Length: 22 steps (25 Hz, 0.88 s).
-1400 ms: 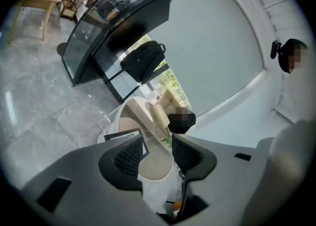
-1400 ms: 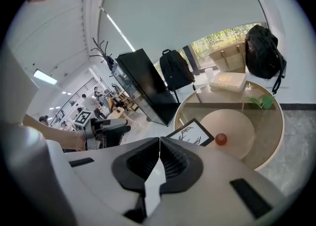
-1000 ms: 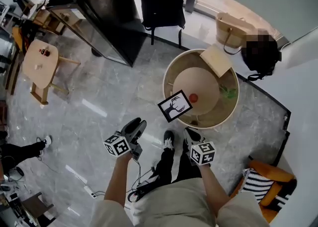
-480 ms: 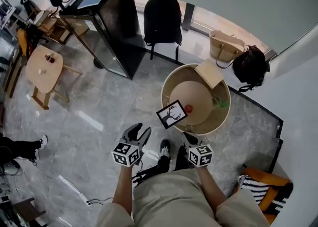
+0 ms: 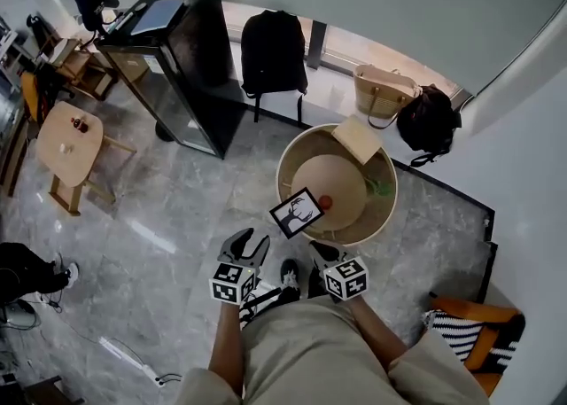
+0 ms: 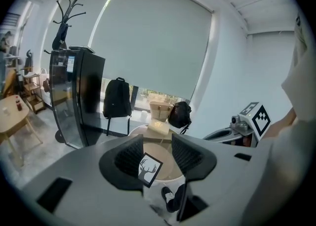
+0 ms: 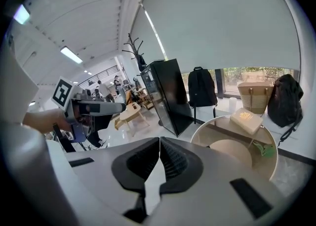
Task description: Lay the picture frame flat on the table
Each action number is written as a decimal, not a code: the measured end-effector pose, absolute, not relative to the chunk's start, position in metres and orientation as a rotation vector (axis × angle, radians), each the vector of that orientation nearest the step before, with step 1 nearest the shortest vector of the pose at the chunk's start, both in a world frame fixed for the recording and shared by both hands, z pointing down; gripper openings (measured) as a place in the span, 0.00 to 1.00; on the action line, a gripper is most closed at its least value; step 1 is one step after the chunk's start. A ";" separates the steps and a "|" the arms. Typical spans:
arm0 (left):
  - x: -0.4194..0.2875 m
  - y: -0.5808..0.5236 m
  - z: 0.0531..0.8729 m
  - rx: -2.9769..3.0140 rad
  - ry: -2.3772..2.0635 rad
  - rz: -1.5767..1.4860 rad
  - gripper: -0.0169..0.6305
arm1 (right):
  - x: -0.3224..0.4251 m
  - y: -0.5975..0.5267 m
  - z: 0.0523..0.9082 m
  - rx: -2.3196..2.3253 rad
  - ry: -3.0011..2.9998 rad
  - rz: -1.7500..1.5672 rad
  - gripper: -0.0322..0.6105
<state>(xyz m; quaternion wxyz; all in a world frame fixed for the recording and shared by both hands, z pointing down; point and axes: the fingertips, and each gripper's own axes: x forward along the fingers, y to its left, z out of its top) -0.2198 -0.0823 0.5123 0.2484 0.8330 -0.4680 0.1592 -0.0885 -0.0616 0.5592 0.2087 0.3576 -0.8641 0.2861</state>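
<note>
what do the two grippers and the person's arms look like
The left gripper and the right gripper match: grey moulded bodies, dark ribbed jaw pads, and a white cube with black square markers at the back. No cables show on either. The forearms are bare below the short sleeves of a beige top.

"What's being worn?"
"A beige short-sleeved top (image 5: 301, 354), dark trousers (image 6: 176, 201), and black shoes (image 5: 288, 272) with white soles."
"And the tools?"
"The left gripper (image 5: 251, 240) and right gripper (image 5: 317, 249) have grey shells and black ribbed jaws. Each carries a black-and-white marker cube (image 5: 232, 284)."
</note>
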 end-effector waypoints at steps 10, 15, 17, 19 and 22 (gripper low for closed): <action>-0.217 -0.082 0.510 2.313 -1.327 0.466 0.32 | -0.086 -0.061 0.564 0.992 -2.393 0.809 0.10; -0.217 -0.073 0.512 2.326 -1.344 0.504 0.29 | -0.090 -0.054 0.566 0.980 -2.404 0.808 0.10; -0.217 -0.071 0.513 2.329 -1.353 0.513 0.26 | -0.089 -0.053 0.567 0.989 -2.404 0.813 0.10; -0.217 -0.069 0.512 2.336 -1.362 0.524 0.24 | -0.088 -0.052 0.568 1.001 -2.406 0.819 0.10; -0.215 -0.067 0.510 2.347 -1.373 0.530 0.18 | -0.086 -0.050 0.568 1.013 -2.408 0.821 0.10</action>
